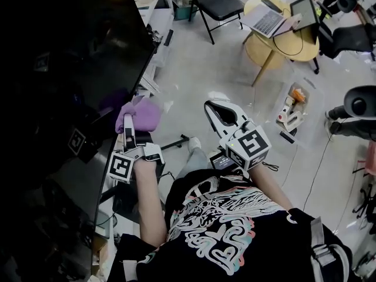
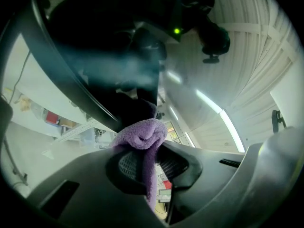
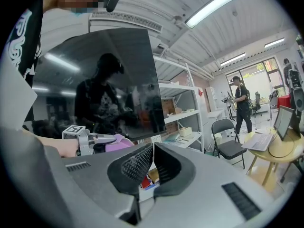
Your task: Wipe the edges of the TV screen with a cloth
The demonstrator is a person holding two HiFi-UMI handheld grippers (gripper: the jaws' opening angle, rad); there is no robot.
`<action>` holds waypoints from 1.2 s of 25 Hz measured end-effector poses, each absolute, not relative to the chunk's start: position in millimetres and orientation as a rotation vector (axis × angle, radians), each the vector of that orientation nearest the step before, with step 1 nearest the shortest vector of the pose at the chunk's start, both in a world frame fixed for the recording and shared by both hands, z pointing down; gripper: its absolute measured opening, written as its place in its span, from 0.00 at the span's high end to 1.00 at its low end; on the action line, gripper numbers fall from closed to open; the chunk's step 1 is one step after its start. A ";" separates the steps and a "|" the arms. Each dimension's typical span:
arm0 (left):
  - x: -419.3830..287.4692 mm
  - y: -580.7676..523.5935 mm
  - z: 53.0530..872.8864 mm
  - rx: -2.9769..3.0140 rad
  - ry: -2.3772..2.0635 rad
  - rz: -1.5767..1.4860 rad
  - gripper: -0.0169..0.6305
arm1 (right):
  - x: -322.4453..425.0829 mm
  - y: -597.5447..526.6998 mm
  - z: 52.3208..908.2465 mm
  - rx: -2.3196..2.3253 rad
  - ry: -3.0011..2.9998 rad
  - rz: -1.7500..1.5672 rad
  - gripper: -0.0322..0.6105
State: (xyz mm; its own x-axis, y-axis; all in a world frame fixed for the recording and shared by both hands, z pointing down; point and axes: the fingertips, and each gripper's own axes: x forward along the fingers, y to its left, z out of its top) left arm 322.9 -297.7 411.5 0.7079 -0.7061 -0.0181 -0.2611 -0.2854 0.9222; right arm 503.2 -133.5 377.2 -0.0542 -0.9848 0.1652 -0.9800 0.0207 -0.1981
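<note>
A large black TV screen [image 1: 64, 87] fills the left of the head view. My left gripper [image 1: 130, 124] is shut on a bunched purple cloth [image 1: 141, 114], which rests against the screen's lower right edge. In the left gripper view the purple cloth [image 2: 141, 136] bulges out between the jaws, touching the dark bezel [image 2: 71, 84]. My right gripper [image 1: 218, 111] hangs free to the right of the screen, jaws closed on nothing. The right gripper view shows the screen [image 3: 99, 84], the cloth [image 3: 118, 143] and my left gripper [image 3: 111, 138] below it.
White shelving [image 3: 183, 113] stands behind the TV. A black folding chair [image 1: 216, 4] and a round wooden table [image 1: 282, 37] with a laptop [image 1: 267, 19] are on the floor beyond. Cables and a spray bottle [image 1: 289, 111] lie at right. A person [image 3: 242, 103] stands far off.
</note>
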 end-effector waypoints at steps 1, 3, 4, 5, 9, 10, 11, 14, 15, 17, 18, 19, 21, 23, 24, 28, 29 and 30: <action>324.2 -298.2 412.0 1.856 -0.745 -0.531 0.86 | 503.5 -135.0 376.7 -2.152 2.228 -0.403 0.90; 328.7 -299.2 413.6 1.853 -0.732 -0.528 0.86 | 506.3 -138.4 376.7 -2.159 2.221 -0.400 0.90; 332.0 -300.2 413.8 1.850 -0.727 -0.525 0.86 | 509.2 -140.9 377.2 -2.163 2.220 -0.398 0.90; 336.0 -302.0 413.4 1.849 -0.724 -0.523 0.86 | 513.0 -144.4 377.0 -2.165 2.219 -0.397 0.90; 347.0 -309.4 410.1 1.838 -0.722 -0.526 0.86 | 521.1 -158.0 373.0 -2.162 2.215 -0.400 0.90; 345.2 -309.2 411.1 1.835 -0.720 -0.531 0.86 | 518.1 -159.1 373.7 -2.162 2.217 -0.397 0.90; 342.9 -308.7 412.8 1.830 -0.717 -0.536 0.86 | 514.5 -159.7 375.1 -2.162 2.219 -0.393 0.90; 346.6 -311.9 415.8 1.817 -0.715 -0.535 0.86 | 515.4 -165.7 375.3 -2.162 2.211 -0.386 0.90; 352.6 -314.9 414.4 1.815 -0.718 -0.530 0.86 | 521.1 -169.0 374.0 -2.162 2.208 -0.390 0.90; 366.0 -320.8 410.7 1.812 -0.720 -0.522 0.86 | 533.9 -174.7 371.1 -2.162 2.202 -0.400 0.90; 371.8 -323.1 409.6 1.810 -0.719 -0.519 0.86 | 539.5 -176.2 370.2 -2.163 2.197 -0.405 0.90; 377.4 -325.1 409.2 1.807 -0.716 -0.516 0.86 | 545.1 -176.6 370.5 -2.167 2.189 -0.410 0.90; 390.6 -328.9 408.3 1.804 -0.704 -0.507 0.86 | 557.5 -176.4 372.7 -2.180 2.166 -0.425 0.90; 403.2 -333.5 407.5 1.804 -0.697 -0.496 0.86 | 568.5 -178.5 374.7 -2.190 2.148 -0.438 0.90; 407.4 -335.6 407.6 1.805 -0.698 -0.493 0.86 | 571.9 -179.5 375.6 -2.194 2.141 -0.442 0.90; 414.4 -340.3 409.0 1.798 -0.713 -0.494 0.86 | 576.6 -181.1 377.6 -2.211 2.119 -0.442 0.90; 415.5 -341.8 409.6 1.793 -0.711 -0.497 0.86 | 576.9 -182.3 377.8 -2.215 2.115 -0.442 0.90; 416.7 -343.4 410.6 1.787 -0.705 -0.499 0.86 | 577.0 -183.8 378.4 -2.219 2.111 -0.443 0.90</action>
State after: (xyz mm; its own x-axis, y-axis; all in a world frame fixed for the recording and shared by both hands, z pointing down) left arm 416.7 -343.4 410.6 0.7342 -0.6789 0.0076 -0.2186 -0.2257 0.9494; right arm 577.0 -183.8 378.4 0.0288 -0.9844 0.1735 -0.9711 -0.0687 -0.2284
